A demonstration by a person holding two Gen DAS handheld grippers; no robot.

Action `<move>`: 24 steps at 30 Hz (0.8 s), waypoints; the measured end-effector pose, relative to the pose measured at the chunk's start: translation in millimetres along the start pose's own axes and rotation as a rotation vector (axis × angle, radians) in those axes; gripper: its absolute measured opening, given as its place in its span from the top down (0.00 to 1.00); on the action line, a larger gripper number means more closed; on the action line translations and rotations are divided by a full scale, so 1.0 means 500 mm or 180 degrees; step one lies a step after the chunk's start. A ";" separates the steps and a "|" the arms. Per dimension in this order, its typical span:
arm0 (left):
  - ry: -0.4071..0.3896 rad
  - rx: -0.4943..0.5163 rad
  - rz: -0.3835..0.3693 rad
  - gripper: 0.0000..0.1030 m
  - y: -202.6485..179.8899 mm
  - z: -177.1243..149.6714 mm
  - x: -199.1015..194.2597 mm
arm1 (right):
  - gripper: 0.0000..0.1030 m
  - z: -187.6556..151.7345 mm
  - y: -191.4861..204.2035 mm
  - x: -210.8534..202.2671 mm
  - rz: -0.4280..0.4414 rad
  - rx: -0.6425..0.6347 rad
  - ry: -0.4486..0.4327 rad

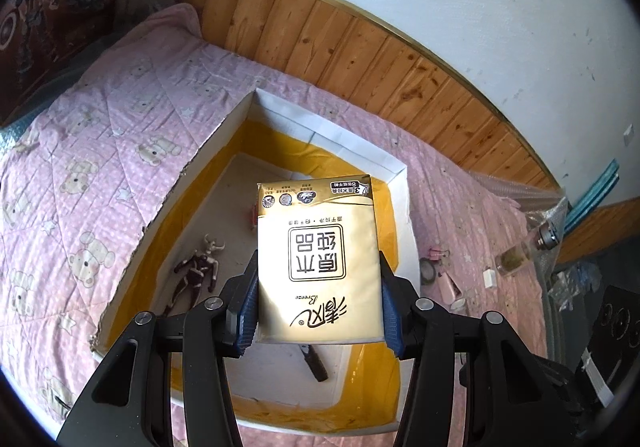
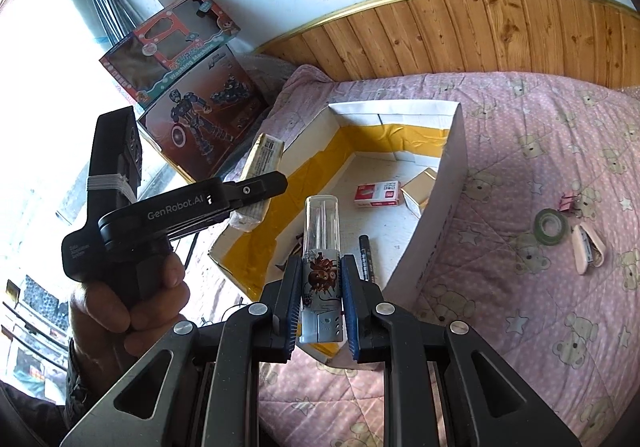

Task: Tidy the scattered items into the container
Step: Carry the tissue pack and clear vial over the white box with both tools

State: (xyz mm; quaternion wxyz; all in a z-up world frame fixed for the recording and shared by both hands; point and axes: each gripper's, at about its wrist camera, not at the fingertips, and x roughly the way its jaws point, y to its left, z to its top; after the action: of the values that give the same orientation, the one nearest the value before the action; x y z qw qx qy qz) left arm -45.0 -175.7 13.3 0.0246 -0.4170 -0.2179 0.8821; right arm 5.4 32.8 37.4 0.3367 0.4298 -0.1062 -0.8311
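Tissue pack (image 1: 318,259) between left tongs (image 1: 318,311), above box (image 1: 400,183).

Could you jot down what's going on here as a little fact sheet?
Place: bed with pink bear quilt
Container: open white box with yellow lining
Left gripper: holding a gold tissue pack above the box
Right gripper: holding a clear pen case
In box: toy figure, red packet, black marker
Still on quilt: green tape roll, pink clip

Gold tissue pack (image 1: 318,259) with black print between left gripper's blue pads (image 1: 249,303). Box (image 1: 400,199) beyond: white walls, yellow lining. Quilt (image 2: 540,151) pink, white dots, beige bears. Green tape roll (image 2: 552,226) right of right gripper.
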 end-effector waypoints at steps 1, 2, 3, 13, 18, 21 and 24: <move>0.0005 0.0001 0.0020 0.49 0.001 0.004 0.004 | 0.80 0.004 -0.001 0.007 0.0018 0.0010 0.0024; 0.0009 0.0005 0.0043 0.49 0.002 0.009 0.008 | 0.80 0.007 -0.002 0.013 0.0029 0.0016 0.0042; 0.0013 0.0010 0.0063 0.49 0.004 0.015 0.012 | 0.80 0.011 -0.003 0.019 0.0042 0.0018 0.0061; 0.0003 0.0099 0.0249 0.49 0.007 0.086 0.042 | 0.80 0.052 -0.008 0.071 0.0072 -0.0038 0.0219; 0.0035 0.0289 0.0310 0.49 -0.003 0.121 0.056 | 0.80 0.065 -0.011 0.098 0.0080 -0.0036 0.0320; 0.0117 0.0469 0.0366 0.49 -0.013 0.144 0.076 | 0.80 0.072 -0.012 0.115 0.0123 0.0010 0.0400; 0.0262 0.0658 0.0436 0.49 -0.018 0.158 0.107 | 0.80 0.077 -0.008 0.134 0.0160 0.0053 0.0489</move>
State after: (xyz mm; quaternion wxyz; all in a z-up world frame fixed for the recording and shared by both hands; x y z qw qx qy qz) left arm -139.9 -184.4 22.2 0.0161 -0.4620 -0.0956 0.8816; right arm -54.1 -12.2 15.7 0.3610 0.4922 -0.0977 -0.7860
